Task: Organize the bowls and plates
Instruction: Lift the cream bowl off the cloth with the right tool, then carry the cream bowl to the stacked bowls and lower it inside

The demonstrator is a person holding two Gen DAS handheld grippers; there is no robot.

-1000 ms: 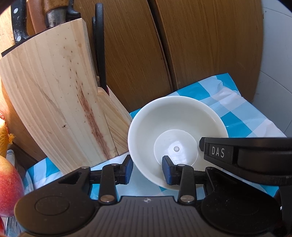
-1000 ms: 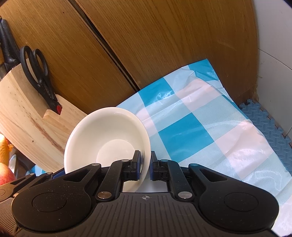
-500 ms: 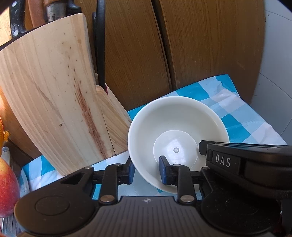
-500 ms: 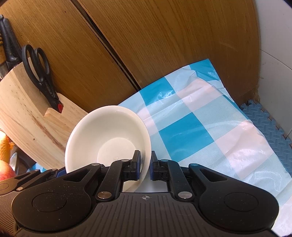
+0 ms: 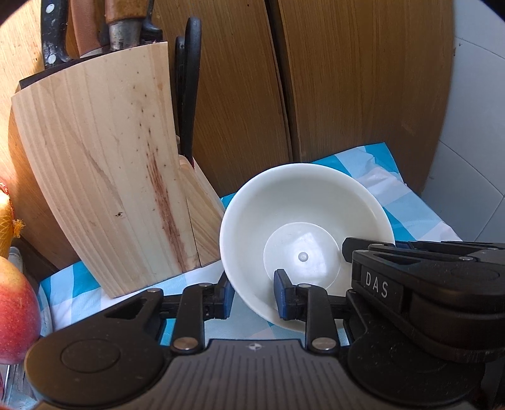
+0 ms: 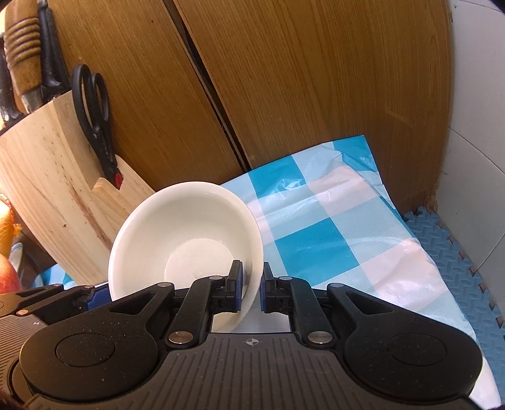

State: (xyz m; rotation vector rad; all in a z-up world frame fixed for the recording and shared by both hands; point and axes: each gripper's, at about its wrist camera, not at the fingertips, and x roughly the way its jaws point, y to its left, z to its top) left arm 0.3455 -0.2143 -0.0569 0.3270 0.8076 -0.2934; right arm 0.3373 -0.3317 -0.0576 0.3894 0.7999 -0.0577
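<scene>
Thing in hand: a white bowl, tilted, its mouth tipped toward the cameras, held between the two grippers just in front of the wooden knife block.
Left gripper: jaws pinching the bowl's near-left wall, one blue pad inside, the other outside.
Right gripper: jaws pressed tight on the bowl's right rim, one pad in the hollow, one on the outer wall.
Below the bowl: a blue-and-white checked cloth covers the surface; whether the bowl's base touches it cannot be told.
Beside the knife block: black scissors slotted in its side, knife handles at its top, wooden cabinet doors right behind it.
Far side of the knife block: an apple at the left edge of the left view.
Step, as I judge it: a two-handed carry of the bowl toward wherever bowls go.
Risk one: both grips sit on a thin, smooth, sloping wall; if the hands drift apart or twist unevenly, a pad may slide off and the bowl drop.
Risk two: the bowl's left rim is close to the knife block; a swing that way could knock it loose.
Risk three: the cloth looks slick and rumpled, so a bowl set down tilted might skid.
</scene>
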